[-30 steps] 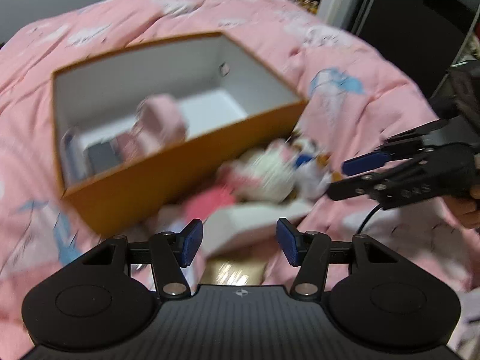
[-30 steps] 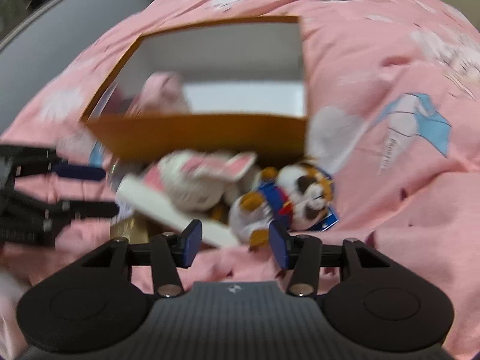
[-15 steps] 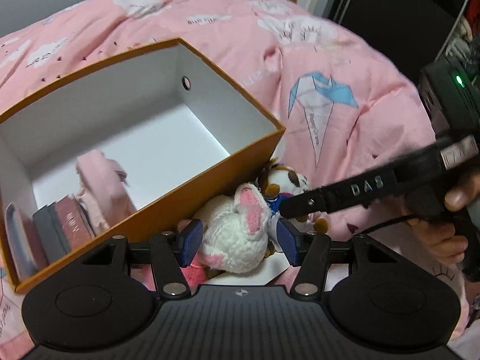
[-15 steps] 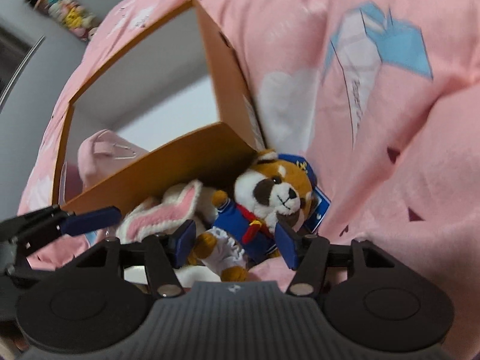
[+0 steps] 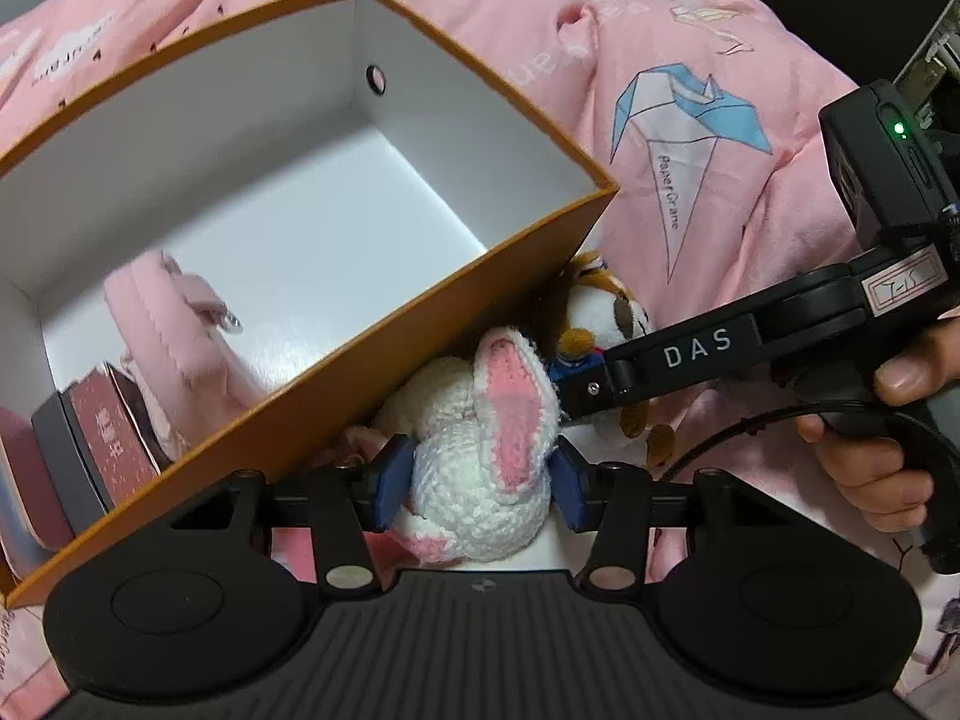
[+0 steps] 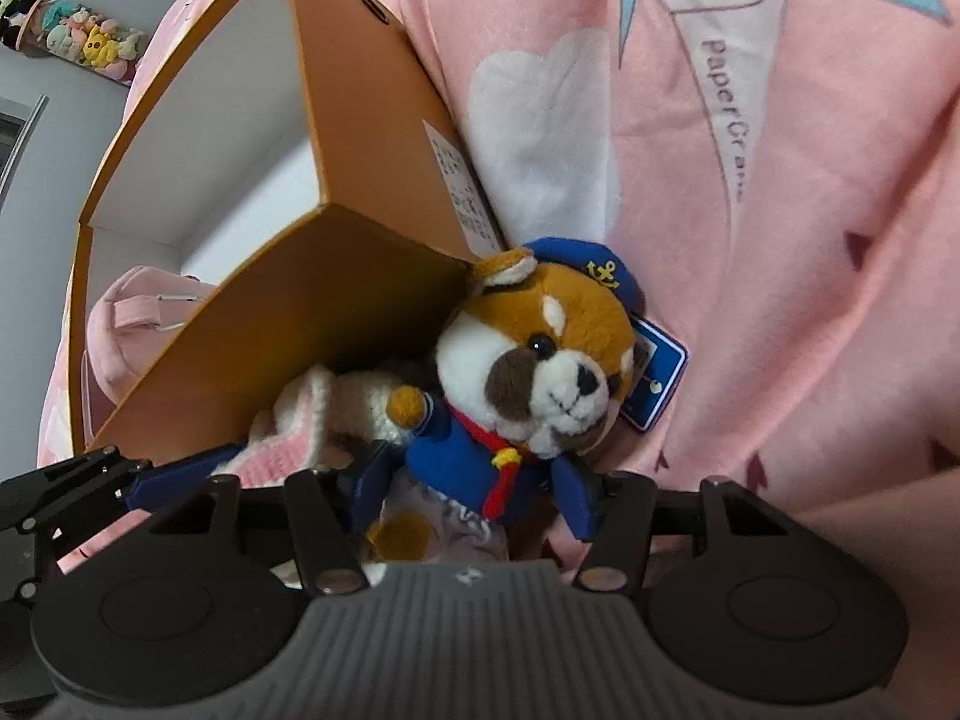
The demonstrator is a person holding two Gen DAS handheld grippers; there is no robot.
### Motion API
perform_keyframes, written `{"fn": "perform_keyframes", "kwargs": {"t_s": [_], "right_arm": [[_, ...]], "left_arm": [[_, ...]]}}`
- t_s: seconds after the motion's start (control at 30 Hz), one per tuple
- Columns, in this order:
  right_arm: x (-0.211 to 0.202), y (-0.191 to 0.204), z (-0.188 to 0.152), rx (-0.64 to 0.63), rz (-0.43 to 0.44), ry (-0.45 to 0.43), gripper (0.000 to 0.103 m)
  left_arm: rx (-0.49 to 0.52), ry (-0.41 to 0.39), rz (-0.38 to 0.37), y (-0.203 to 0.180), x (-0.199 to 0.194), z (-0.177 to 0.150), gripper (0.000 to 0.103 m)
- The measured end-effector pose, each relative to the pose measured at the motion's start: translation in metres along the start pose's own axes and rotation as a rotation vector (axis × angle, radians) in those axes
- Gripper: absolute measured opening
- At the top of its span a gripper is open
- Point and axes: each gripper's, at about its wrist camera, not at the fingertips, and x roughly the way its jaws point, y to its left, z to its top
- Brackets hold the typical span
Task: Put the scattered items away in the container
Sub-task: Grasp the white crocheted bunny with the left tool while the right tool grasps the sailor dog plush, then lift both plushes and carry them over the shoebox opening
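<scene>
Right up against the orange box [image 5: 336, 360] on the pink quilt [image 5: 690, 48], two plushies are getting grabbed at once. Left gripper [image 5: 480, 483] has its blue pads pressed on both sides of the white crochet bunny [image 5: 474, 492], so it looks clamped on it. Right gripper [image 6: 474, 495] brackets the sailor dog plush [image 6: 534, 360] around its blue jacket, pads touching the body. Inside the box: a pink pouch [image 5: 174, 324] and some small boxes [image 5: 102, 438] by the near-left corner.
</scene>
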Motion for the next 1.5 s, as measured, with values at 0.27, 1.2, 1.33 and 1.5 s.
{"fn": "perform_keyframes", "kwargs": {"t_s": [0.27, 1.2, 1.33, 1.5], "right_arm": [[-0.017, 0.007, -0.021, -0.039, 0.0, -0.057, 0.05], [-0.157, 0.069, -0.031, -0.461, -0.011, -0.269, 0.048], [-0.151, 0.092, -0.013, -0.519, 0.021, -0.315, 0.048], [-0.122, 0.129, 0.026, -0.648, -0.016, -0.281, 0.048]], "left_arm": [[-0.046, 0.003, -0.028, 0.01, -0.004, -0.011, 0.05], [-0.25, -0.52, -0.115, 0.022, -0.126, -0.026, 0.04], [-0.282, -0.59, -0.091, 0.031, -0.131, -0.007, 0.04], [-0.368, -0.616, -0.057, 0.047, -0.113, 0.026, 0.04]]}}
